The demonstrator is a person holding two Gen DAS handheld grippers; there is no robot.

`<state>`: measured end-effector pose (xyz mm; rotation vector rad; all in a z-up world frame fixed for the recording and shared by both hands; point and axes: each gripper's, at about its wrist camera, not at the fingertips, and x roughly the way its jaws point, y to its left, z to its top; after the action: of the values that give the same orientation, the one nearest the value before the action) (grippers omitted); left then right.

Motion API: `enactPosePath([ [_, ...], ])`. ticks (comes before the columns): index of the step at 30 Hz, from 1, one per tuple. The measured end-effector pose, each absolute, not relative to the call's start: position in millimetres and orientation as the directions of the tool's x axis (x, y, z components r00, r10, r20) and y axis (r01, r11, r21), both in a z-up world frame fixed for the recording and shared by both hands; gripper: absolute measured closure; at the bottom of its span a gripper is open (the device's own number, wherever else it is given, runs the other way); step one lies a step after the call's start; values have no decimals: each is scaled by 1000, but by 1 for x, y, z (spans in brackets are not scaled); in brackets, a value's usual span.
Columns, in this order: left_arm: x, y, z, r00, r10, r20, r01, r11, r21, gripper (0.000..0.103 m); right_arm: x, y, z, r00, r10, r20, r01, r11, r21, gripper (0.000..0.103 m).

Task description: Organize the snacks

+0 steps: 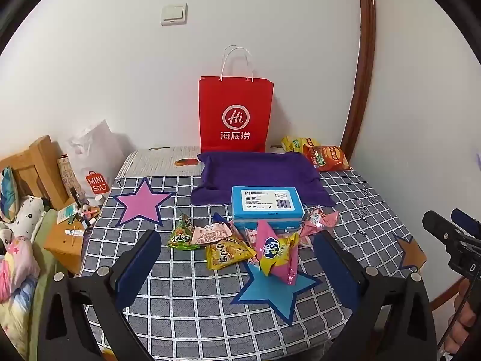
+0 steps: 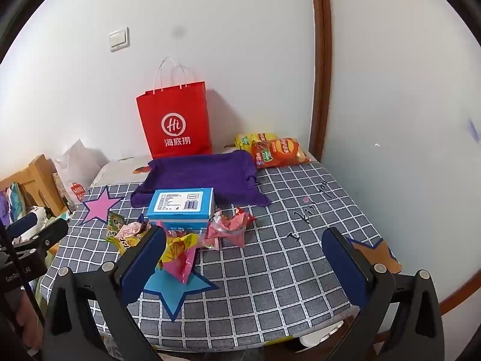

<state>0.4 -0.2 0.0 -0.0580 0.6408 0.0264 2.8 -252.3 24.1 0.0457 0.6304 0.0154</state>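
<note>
The snack packets [image 1: 240, 246] lie in a loose heap straight ahead of the left gripper [image 1: 237, 258], crowded against the near side of a blue box [image 1: 266, 207]. From the right gripper [image 2: 243, 258] the same heap sits ahead and to its left. Beyond the box lies a purple tray [image 1: 258, 174] (soft-sided, by the look of it), then a red paper bag [image 1: 236, 114] against the wall, with two crisp bags [image 1: 326, 156] off to the right. Both grippers hang above the checked tablecloth [image 1: 195, 300] with jaws spread wide and nothing between them. Probably the first pick comes next: take the nearest yellow-and-pink packet [image 1: 278, 252] by its puffed middle, closing gently so it neither slips nor bursts, and lift clear before carrying it toward the tray.
</note>
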Motion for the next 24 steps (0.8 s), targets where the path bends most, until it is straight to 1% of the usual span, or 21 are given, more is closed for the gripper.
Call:
enactPosePath([
  [3, 1, -1, 0, 799, 2, -601, -37, 998, -46, 1, 2, -254, 24, 816, 22, -578, 6, 999, 46, 1],
  [7, 1, -8, 7, 801, 2, -599, -28, 999, -34, 1, 1, -250, 30, 812, 17, -583, 10, 999, 44, 1],
  [11, 4, -12, 3, 804, 3, -595, -28, 999, -33, 1, 1, -255, 28, 812, 23, -583, 6, 999, 48, 1],
  [13, -2, -5, 6, 815, -11, -579, -23, 998, -51, 1, 1, -255, 27, 813, 22, -582, 7, 999, 49, 1],
  [24, -3, -4, 9, 820, -12, -572, -20, 999, -49, 1, -1, -251, 33, 816, 26, -578, -1, 999, 43, 1],
])
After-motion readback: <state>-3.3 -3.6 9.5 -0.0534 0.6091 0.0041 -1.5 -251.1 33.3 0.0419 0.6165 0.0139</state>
